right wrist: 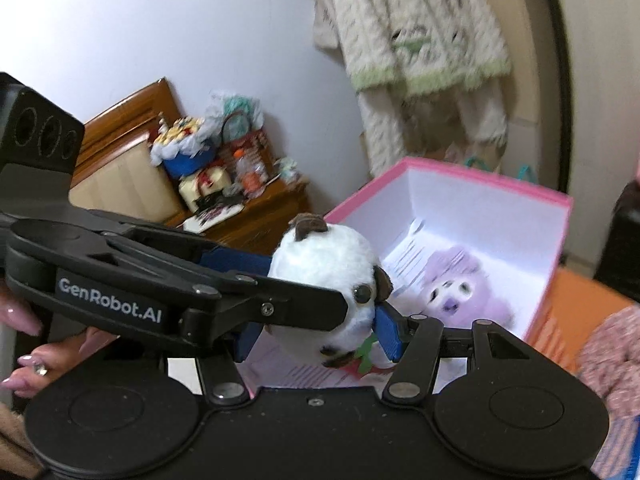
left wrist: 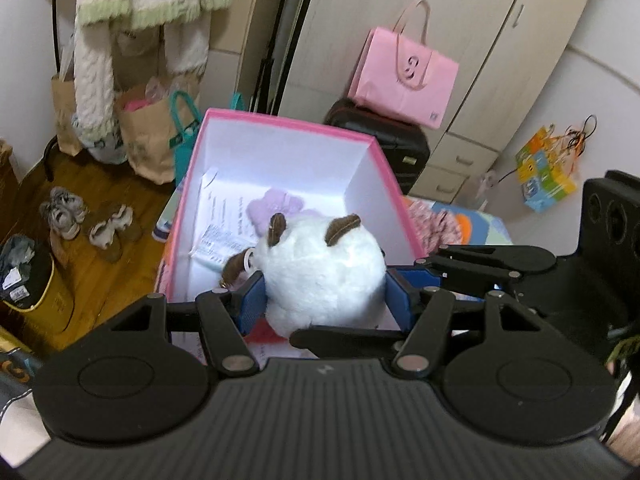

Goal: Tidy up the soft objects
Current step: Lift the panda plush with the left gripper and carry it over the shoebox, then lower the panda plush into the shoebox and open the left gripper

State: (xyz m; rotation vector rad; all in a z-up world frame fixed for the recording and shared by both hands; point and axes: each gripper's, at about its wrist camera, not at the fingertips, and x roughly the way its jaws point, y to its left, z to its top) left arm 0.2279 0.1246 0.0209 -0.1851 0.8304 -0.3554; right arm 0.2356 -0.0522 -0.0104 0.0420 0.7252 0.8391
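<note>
A white plush toy [left wrist: 320,276] with brown ears is clamped between the blue pads of my left gripper [left wrist: 326,294], just over the near edge of an open pink box [left wrist: 288,122]. My right gripper [right wrist: 320,320] also closes on the same white plush [right wrist: 324,264], its right pad [right wrist: 386,330] pressed to the toy's side; the left gripper [right wrist: 200,280] crosses in front from the left. A purple plush [right wrist: 456,288] lies inside the box [right wrist: 552,240] on printed paper; it also shows in the left wrist view [left wrist: 276,204].
A pink paper bag [left wrist: 404,76] sits on a black suitcase [left wrist: 384,140] behind the box. Shoes [left wrist: 88,220] and paper bags stand on the wood floor at left. Knitted clothes [right wrist: 412,40] hang on the wall. A cluttered wooden nightstand [right wrist: 240,208] stands left of the box.
</note>
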